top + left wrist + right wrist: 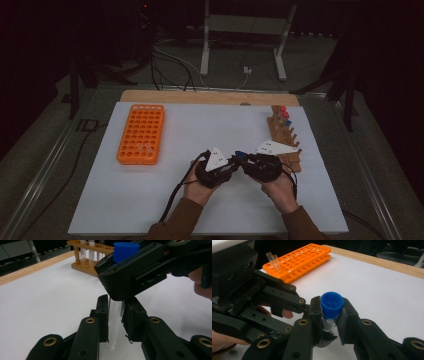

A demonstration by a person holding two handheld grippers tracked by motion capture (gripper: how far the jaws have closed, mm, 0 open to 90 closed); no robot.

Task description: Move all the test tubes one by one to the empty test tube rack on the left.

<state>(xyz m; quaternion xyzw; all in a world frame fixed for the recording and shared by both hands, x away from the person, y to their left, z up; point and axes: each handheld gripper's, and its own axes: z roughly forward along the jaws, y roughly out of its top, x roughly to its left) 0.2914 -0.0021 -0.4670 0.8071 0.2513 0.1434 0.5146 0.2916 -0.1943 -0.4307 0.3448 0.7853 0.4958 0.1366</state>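
No writing can be read. Near the wooden rack (286, 136), the left gripper (115, 315) clamps a clear tube (113, 322) while the right gripper (331, 315) grips its blue cap (332, 304). The orange rack (142, 133) lies well apart from the wooden rack, holding two tubes (273, 260).

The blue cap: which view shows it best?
The right gripper view: the blue cap sits close, seen end-on between the right gripper's jaws. The left gripper view shows its side at the top edge. The high view shows a tiny blue speck.
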